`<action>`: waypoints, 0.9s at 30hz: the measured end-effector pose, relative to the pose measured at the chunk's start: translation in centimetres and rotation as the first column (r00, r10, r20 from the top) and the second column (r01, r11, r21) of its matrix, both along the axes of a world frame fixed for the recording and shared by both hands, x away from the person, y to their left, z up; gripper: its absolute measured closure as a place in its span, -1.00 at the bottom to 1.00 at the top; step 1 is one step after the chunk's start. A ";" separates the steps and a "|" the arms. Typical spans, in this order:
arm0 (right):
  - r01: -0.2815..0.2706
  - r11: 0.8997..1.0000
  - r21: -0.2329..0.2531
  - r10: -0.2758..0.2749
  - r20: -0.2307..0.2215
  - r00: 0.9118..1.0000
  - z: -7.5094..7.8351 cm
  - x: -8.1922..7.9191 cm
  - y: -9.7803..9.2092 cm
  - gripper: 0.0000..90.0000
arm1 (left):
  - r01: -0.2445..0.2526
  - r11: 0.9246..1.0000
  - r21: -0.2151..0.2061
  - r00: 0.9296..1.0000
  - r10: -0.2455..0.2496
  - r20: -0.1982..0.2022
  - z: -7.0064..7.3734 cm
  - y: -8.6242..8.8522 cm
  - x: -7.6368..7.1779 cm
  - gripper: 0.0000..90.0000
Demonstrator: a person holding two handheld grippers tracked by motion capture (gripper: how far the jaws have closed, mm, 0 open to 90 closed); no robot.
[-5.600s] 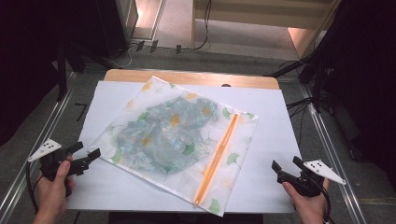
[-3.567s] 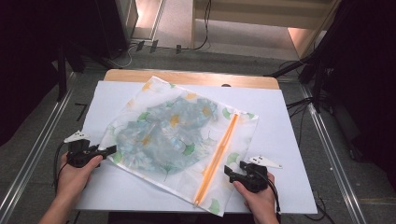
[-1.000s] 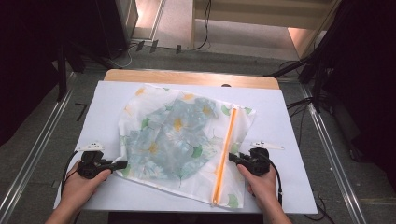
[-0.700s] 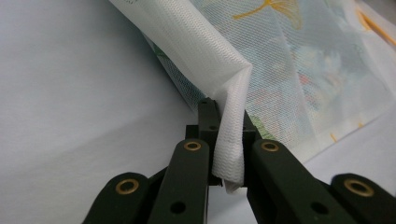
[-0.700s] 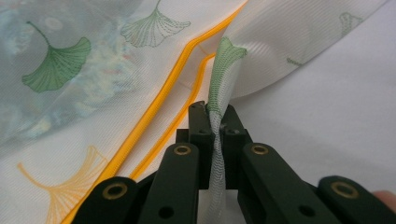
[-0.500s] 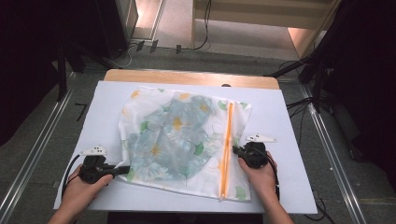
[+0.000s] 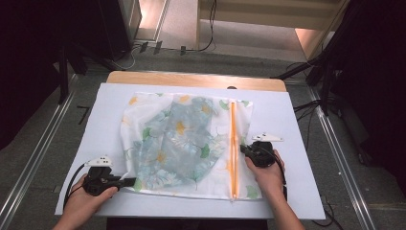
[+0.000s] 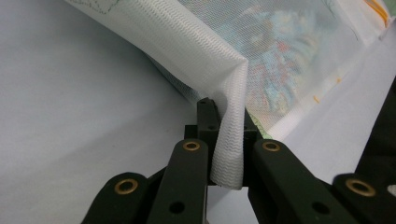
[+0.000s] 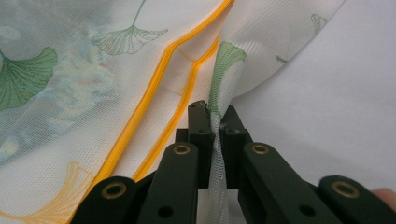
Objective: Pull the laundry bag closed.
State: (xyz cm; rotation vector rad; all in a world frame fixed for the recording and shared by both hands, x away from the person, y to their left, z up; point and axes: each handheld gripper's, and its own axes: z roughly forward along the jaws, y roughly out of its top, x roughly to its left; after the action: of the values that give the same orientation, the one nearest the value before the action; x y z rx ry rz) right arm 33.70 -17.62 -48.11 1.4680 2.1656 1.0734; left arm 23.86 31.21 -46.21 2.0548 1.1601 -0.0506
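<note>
High view: a white mesh laundry bag with leaf print and orange zipper (image 7: 184,143) is pinched at 7 o'clock by the left gripper (image 7: 128,182), at 3 o'clock by the right gripper (image 7: 242,149), on a white table sheet (image 7: 292,120); grey floor (image 7: 43,139) is seen around.

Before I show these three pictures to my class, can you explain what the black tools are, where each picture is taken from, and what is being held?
A person holds a hand tool, called a gripper, in each hand. The high view looks down on a table. On it lies a mesh laundry bag printed with leaves, with an orange zipper. The other two pictures come from cameras riding on the grippers. The left gripper is shut on a white corner of the bag; the right gripper is shut on the bag's edge beside the zipper.
</note>
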 end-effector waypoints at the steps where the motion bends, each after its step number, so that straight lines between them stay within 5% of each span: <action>1: 0.000 1.000 0.001 0.000 0.001 1.000 0.0 0.1 0.0 0.95 | 0.003 1.000 0.001 1.000 -0.003 0.000 0.0 0.0 0.0 0.94; 19: -0.015 0.999 -0.043 0.017 0.055 0.998 -0.1 0.6 0.8 0.97 | 0.008 1.000 0.001 1.000 -0.008 -0.004 0.0 0.1 0.1 0.90; 21: -0.011 0.999 -0.035 0.013 0.055 0.998 -0.1 0.6 0.6 0.77 | -0.008 1.000 0.004 1.000 0.008 0.012 0.2 0.3 0.2 0.71; 24: 0.010 1.000 -0.009 -0.009 0.059 0.998 0.0 0.5 0.2 0.22 | -0.084 0.996 0.008 0.995 0.083 0.055 0.7 1.1 0.4 0.17; 27: 0.027 1.000 -0.014 -0.025 0.089 0.996 0.4 0.1 -0.4 0.06 | -0.189 0.982 0.019 0.976 0.186 0.112 1.2 2.3 0.5 -0.23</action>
State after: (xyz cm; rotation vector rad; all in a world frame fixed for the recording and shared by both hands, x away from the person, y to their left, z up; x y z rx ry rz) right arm 33.75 -18.05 -47.75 1.4107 2.0838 1.0895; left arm 24.38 33.56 -45.01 1.9380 1.2870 0.1701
